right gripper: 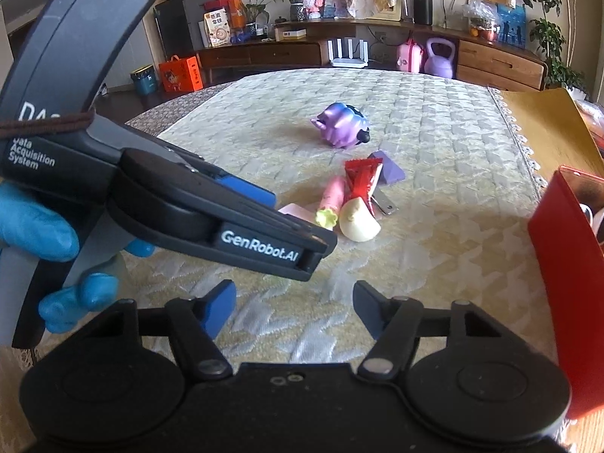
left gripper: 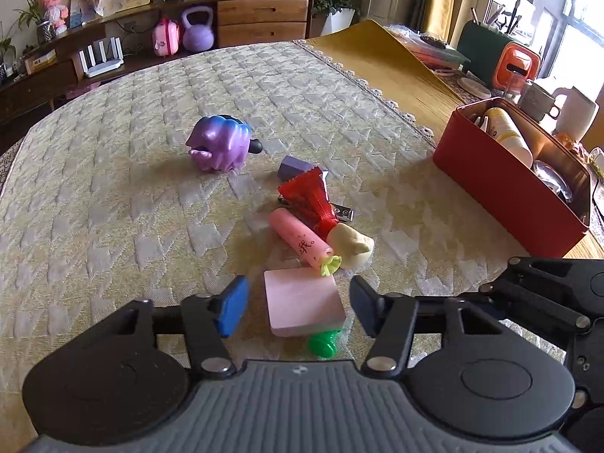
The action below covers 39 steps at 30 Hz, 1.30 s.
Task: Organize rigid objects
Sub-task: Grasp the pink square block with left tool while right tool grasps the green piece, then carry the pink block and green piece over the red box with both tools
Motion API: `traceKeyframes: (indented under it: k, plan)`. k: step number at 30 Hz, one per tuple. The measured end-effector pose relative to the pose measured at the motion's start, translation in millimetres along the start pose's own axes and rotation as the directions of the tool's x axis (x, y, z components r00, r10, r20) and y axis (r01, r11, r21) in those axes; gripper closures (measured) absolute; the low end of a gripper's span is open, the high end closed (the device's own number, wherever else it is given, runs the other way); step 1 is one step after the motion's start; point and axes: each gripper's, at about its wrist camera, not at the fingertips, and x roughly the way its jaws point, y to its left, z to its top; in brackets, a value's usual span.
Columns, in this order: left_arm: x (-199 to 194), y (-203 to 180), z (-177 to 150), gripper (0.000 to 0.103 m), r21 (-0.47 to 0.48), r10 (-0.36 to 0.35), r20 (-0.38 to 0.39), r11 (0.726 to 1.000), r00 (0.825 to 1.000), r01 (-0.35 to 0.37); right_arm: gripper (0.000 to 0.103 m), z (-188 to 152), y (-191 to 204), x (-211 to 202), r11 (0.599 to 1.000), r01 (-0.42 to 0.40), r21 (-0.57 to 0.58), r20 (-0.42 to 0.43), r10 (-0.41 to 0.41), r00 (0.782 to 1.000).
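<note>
A pile of small objects lies on the quilted tablecloth (left gripper: 113, 196): a pink pad (left gripper: 304, 300), a green piece (left gripper: 322, 343) under it, a pink tube (left gripper: 300, 241), a cream toy (left gripper: 351, 243), a red packet (left gripper: 307, 198) and a purple block (left gripper: 294, 166). A purple toy animal (left gripper: 221, 143) lies farther back. My left gripper (left gripper: 298, 305) is open, its jaws standing either side of the pink pad. My right gripper (right gripper: 294, 309) is open and empty over bare cloth. The left gripper's body (right gripper: 181, 204) shows in the right wrist view, in front of the pile.
A red tin box (left gripper: 502, 185) holding a bottle and other items stands at the right on the yellow mat (left gripper: 392, 71); its wall (right gripper: 562, 264) is close at the right gripper's right. Mugs and an orange container stand behind it. A sideboard is beyond the table.
</note>
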Motion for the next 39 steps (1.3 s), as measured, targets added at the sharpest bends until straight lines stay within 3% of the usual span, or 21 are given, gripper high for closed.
traceKeyframes:
  k: [3, 12, 15, 20, 39]
  plan:
    - [1, 1, -1, 0.063, 0.011, 0.002, -0.006, 1.0, 1.0, -0.002, 0.042, 3, 3, 6, 1.0, 0.002, -0.012, -0.006, -0.003, 1.0]
    - [2, 12, -1, 0.063, -0.045, -0.046, -0.014, 0.998, 0.999, 0.045, 0.048, 7, 8, 21, 0.998, 0.039, -0.056, 0.001, -0.039, 0.999]
    - [2, 16, 0, 0.063, -0.072, -0.062, -0.016, 0.996, 0.998, 0.06, 0.056, 8, 11, 23, 0.996, 0.044, -0.073, 0.006, -0.044, 0.999]
    - [2, 17, 1, 0.063, -0.074, -0.062, -0.014, 0.995, 0.998, 0.061, 0.079, 5, 15, 21, 0.993, 0.051, -0.108, 0.015, -0.05, 0.999]
    - [-23, 2, -20, 0.063, -0.088, -0.051, -0.001, 0.995, 0.999, 0.051, 0.079, -24, -27, -42, 0.993, 0.114, 0.027, 0.052, -0.115, 0.992]
